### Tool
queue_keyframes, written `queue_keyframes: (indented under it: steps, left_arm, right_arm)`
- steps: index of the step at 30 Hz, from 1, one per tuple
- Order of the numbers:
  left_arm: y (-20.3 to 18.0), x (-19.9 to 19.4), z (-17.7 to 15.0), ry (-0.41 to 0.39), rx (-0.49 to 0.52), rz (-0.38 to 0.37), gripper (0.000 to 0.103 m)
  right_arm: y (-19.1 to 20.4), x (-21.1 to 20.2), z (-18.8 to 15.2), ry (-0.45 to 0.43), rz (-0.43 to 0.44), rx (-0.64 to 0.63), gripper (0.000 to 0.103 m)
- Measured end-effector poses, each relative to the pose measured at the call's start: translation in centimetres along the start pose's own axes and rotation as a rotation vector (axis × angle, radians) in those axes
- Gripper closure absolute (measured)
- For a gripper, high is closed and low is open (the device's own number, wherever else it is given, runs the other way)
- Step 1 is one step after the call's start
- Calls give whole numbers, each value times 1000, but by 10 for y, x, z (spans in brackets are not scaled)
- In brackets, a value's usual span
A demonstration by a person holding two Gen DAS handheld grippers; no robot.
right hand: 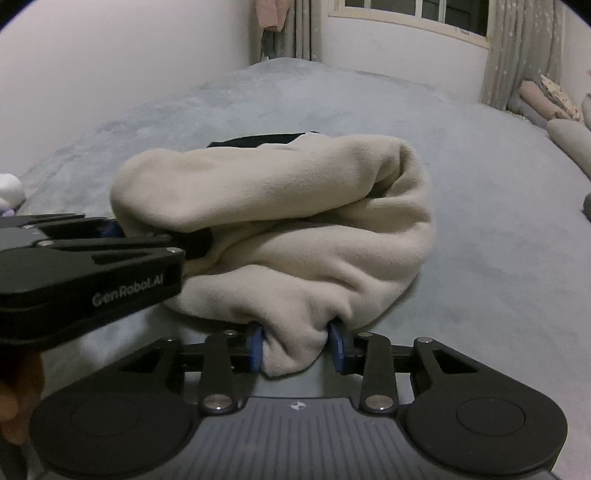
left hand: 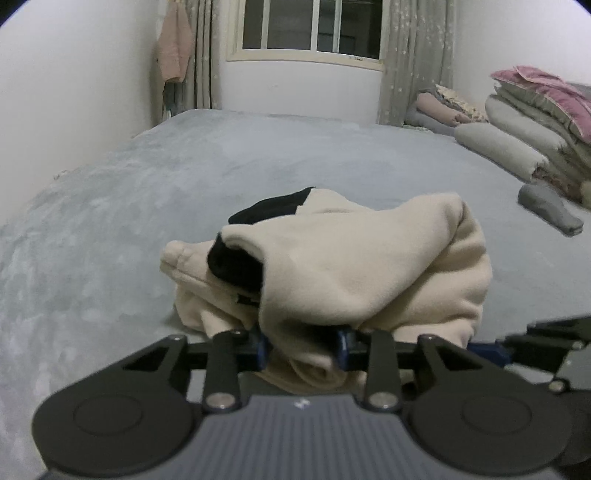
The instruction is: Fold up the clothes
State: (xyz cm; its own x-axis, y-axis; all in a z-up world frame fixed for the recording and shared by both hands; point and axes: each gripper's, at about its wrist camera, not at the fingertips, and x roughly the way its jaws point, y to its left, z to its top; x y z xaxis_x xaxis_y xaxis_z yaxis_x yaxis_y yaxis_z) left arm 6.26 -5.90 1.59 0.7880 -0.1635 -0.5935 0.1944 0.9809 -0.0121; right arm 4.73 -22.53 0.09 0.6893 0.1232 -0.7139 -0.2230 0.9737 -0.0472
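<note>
Grey plush bedding (left hand: 177, 166) covers a wide bed that fills the room from the near edge back to a white wall, where a window (left hand: 310, 26) sits between pale curtains (left hand: 413, 62). Folded quilts and pillows (left hand: 524, 122) are stacked along the right side of the bed, and a small grey bundle (left hand: 550, 214) lies just in front of that stack. A pink garment (left hand: 173, 48) hangs in the far left corner.

Near the front edge of the bed lies the cream fleece garment (left hand: 354, 258), bunched into a loose mound with a black lining (left hand: 236, 262) showing at an opening on its left and a black strip along its far edge.

From its own camera, the left gripper (left hand: 303, 349) has both blue pads (left hand: 342, 347) pressed into a fold of the cream fabric at the mound's near side, so it is clamped on the garment. From the right wrist camera, the same gripper (right hand: 162, 236) reaches in from the left, its tip buried in the mound's left side.

The right gripper (right hand: 297, 347) pinches another gathered fold of the fleece (right hand: 280, 229) at the near lower edge, its 2 blue pads (right hand: 255, 347) squeezing the cloth between them. The 2 grippers sit close beside each other, both gripping the same garment.
</note>
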Motion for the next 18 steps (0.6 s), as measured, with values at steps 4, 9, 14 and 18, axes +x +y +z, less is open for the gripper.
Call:
queue_keyframes:
  steps: [4, 9, 14, 18]
  left_arm:
    - [3, 8, 0, -1, -4, 6, 55]
    - [8, 0, 8, -19, -4, -39, 81]
    - [22, -76, 50, -229, -79, -159, 100]
    - [44, -140, 78, -357, -149, -209, 100]
  right_arm:
    - [-4, 5, 4, 1, 6, -28, 64]
    - [-22, -3, 3, -2, 37, -18, 76]
    - [-24, -60, 25, -166, 12, -12, 81]
    - [-30, -150, 51, -400, 82, -2, 83]
